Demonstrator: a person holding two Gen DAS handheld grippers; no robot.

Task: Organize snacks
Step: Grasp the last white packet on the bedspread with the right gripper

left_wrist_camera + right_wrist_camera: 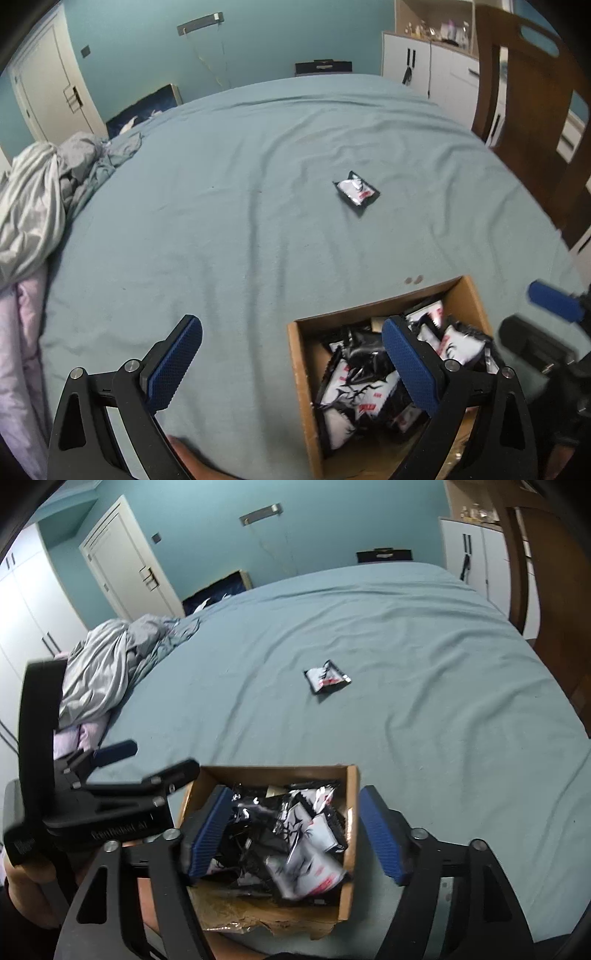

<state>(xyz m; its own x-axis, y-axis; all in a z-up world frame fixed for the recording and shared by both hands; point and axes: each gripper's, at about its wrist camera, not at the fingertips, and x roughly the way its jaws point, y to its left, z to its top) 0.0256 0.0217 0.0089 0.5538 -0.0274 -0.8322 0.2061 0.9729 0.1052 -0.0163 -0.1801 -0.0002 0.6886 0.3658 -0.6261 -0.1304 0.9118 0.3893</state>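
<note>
Only the right wrist view shows the torn near edge of the cardboard box (pixel 349 849) and the whole heap of snack packets (pixel 295 842) inside; the left view cuts the box (pixel 299 369) at the frame's bottom. The right gripper (pixel 295 834) has its fingers spread apart over the heap, apparently gripping nothing. The left gripper (pixel 291 363) is open and empty, straddling the box's left wall. Farther out on the bed (pixel 424 701), one loose packet (pixel 327 679) lies well beyond both.
</note>
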